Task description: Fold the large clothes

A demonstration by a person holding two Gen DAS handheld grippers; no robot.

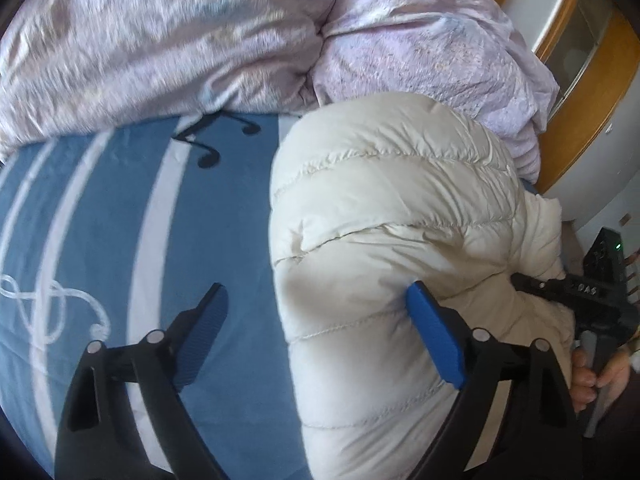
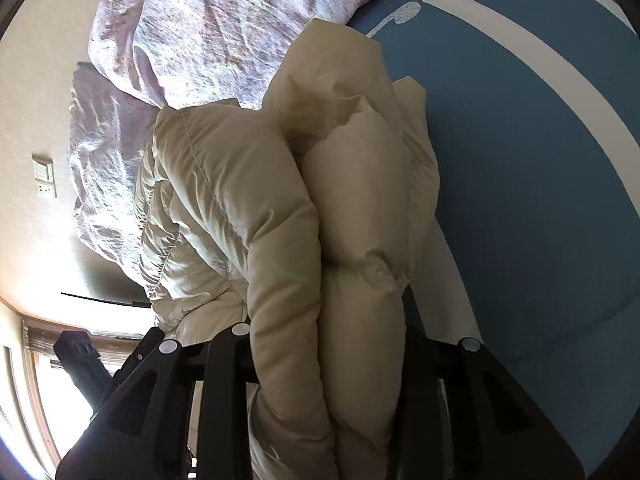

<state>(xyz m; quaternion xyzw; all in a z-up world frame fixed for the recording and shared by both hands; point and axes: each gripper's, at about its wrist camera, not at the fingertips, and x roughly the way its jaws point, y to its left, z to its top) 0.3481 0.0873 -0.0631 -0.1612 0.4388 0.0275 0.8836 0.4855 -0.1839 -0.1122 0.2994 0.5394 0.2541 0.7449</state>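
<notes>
A cream puffer jacket (image 1: 392,208) lies bunched in thick folds on a blue bed sheet (image 1: 120,208) with white stripes and music notes. My left gripper (image 1: 316,292) stands open at the jacket's left edge. One blue pad (image 1: 436,340) rests against the puffy fabric, the other hovers over the sheet. At the right edge a hand (image 1: 596,376) holds my right gripper (image 1: 592,292) at the jacket's far side. In the right wrist view, two fat folds of the jacket (image 2: 280,200) are squeezed in my right gripper (image 2: 328,320); the fabric hides its pads.
A crumpled lilac quilt (image 1: 160,40) is heaped along the far side of the bed, right behind the jacket. Wooden furniture (image 1: 580,128) stands beyond the bed's right edge. A wall with a switch plate (image 2: 43,172) shows past the quilt (image 2: 220,20).
</notes>
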